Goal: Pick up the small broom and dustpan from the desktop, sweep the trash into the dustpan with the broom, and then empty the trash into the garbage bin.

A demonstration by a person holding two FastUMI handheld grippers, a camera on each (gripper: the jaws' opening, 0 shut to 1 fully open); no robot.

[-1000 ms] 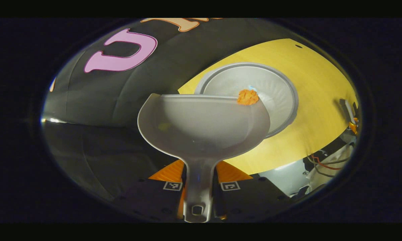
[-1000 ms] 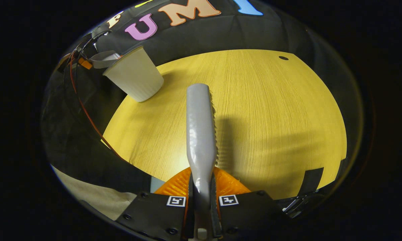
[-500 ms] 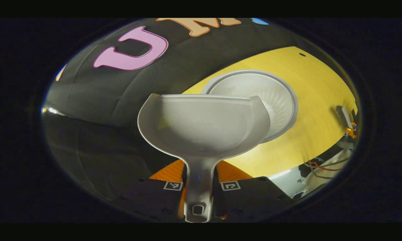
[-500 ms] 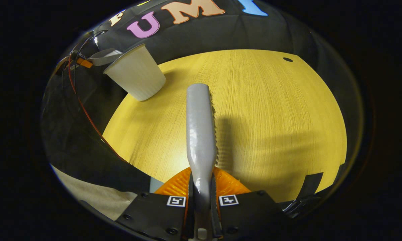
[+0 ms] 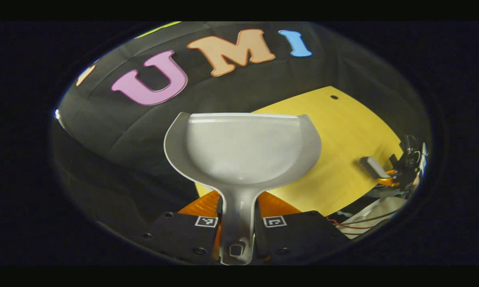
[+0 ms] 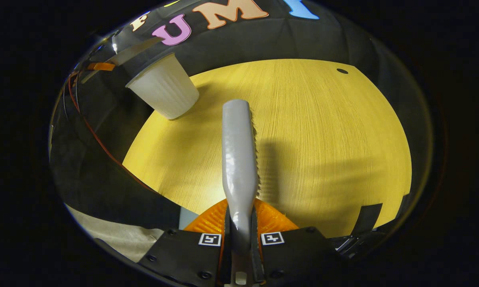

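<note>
A: We have the left gripper closed tight on the handle of the dustpan, both fingers pressing its neck, and the pan's bowl looks bare in the left gripper view.

B: And our right gripper is clamped on the handle of the small broom, which hangs over the desktop with its bristles turned to one side.

A: Where is the garbage bin?

B: In the right gripper view it stands at the far left corner of the desktop, upright, with the pan's edge showing just above and behind it.

A: Then we judge the emptying done. To finish well, we should level the pan before carrying it off, so any crumb left slides back into the bowl and not onto the wood, and keep the broom clear of the bin's rim.

B: Half a second ago the bin's open mouth sat right behind the pan's lip in the left gripper view; now that view has swung away, and we see desktop and wall there instead. A second ago an orange scrap was perched on the lip, and it is gone
</note>
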